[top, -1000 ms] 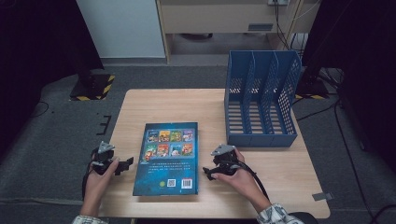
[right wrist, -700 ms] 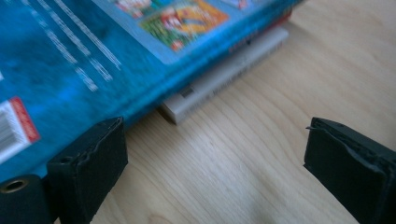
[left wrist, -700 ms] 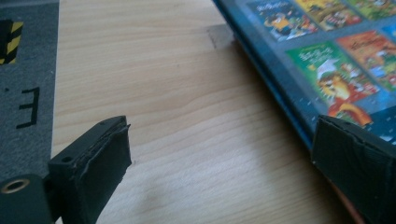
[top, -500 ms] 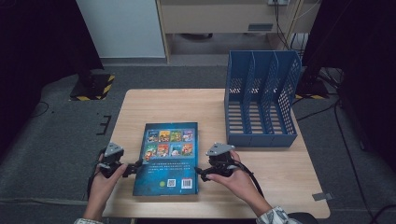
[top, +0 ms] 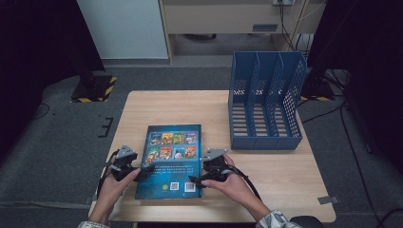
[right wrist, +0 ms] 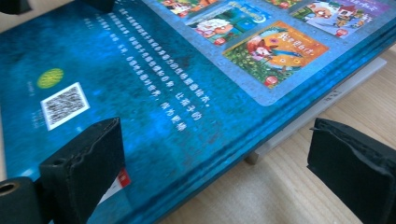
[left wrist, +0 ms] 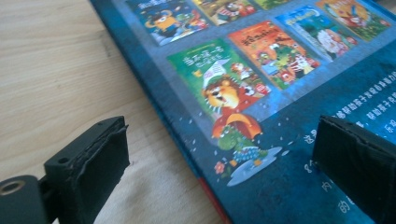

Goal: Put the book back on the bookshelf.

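Two grippers, left (top: 142, 172) and right (top: 196, 180), are now flanking the book (top: 171, 159) lying flat on the worktop (top: 142, 107); I am straddling each edge with wide, empty jaws, my right having just been opening, readying a lift.

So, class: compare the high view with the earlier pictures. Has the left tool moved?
Yes. The left tool has moved inward to the book, whose left edge now sits between its open jaws; the book itself lies unmoved.
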{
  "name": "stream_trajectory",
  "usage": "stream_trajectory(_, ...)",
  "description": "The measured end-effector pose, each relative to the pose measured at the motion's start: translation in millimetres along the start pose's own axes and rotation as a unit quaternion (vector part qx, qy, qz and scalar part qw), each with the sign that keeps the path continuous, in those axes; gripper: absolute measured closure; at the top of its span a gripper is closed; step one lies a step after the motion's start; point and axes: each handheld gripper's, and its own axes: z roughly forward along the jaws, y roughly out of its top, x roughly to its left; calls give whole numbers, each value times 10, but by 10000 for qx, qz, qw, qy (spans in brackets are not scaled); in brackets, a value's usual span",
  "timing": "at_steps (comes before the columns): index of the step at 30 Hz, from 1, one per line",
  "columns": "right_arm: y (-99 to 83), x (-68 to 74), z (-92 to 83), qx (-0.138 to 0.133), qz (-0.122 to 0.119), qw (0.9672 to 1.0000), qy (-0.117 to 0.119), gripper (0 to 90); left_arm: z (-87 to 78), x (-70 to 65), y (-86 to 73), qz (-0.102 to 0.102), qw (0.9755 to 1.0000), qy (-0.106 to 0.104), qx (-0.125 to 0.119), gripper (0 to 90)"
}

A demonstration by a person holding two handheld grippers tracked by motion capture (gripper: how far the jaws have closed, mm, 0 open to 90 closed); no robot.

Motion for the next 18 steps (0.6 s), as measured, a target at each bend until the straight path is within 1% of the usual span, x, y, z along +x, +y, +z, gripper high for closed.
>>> stream_trajectory(1,3,-18,22,-6,86,10000,43,36,32,14,-1,-118,9998,-131,19,21)
stream_trajectory(2,3,-18,22,-6,86,10000,43,36,32,14,-1,-118,9998,-131,19,20)
stream_trajectory(3,3,-30,32,-15,117,9999,49,33,49,20,-3,-179,9996,-223,25,20)
stream_trajectory(5,3,-58,60,-19,216,9997,137,26,92,32,-4,-313,9986,-417,52,14)
stream_trajectory(6,3,-58,60,-19,216,9997,137,26,92,32,-4,-313,9986,-417,52,14)
stream_trajectory(7,3,-64,65,-18,232,9996,149,27,111,39,-3,-369,9981,-490,64,14)
stream_trajectory(8,7,-96,89,-2,309,9992,243,25,129,49,-2,-404,9976,-561,62,12)
stream_trajectory(10,8,-106,98,-5,353,9990,265,25,134,56,-3,-393,9974,-602,70,13)
stream_trajectory(11,11,-137,126,-10,493,9983,323,25,139,60,-5,-439,9970,-628,70,15)
stream_trajectory(13,13,-150,134,-12,506,9981,353,25,144,65,-5,-450,9968,-650,79,15)
stream_trajectory(14,24,-169,168,-23,578,9975,409,24,161,79,-6,-493,9962,-718,78,12)
stream_trajectory(15,24,-169,168,-23,578,9975,409,24,161,79,-6,-493,9962,-718,78,12)
stream_trajectory(16,29,-176,182,-28,598,9973,421,21,173,93,-7,-516,9956,-775,94,12)
stream_trajectory(17,44,-205,217,-19,664,9966,486,23,194,93,-10,-600,9945,-854,85,6)
stream_trajectory(18,52,-207,230,-24,704,9964,469,23,217,100,-8,-600,9938,-930,102,5)
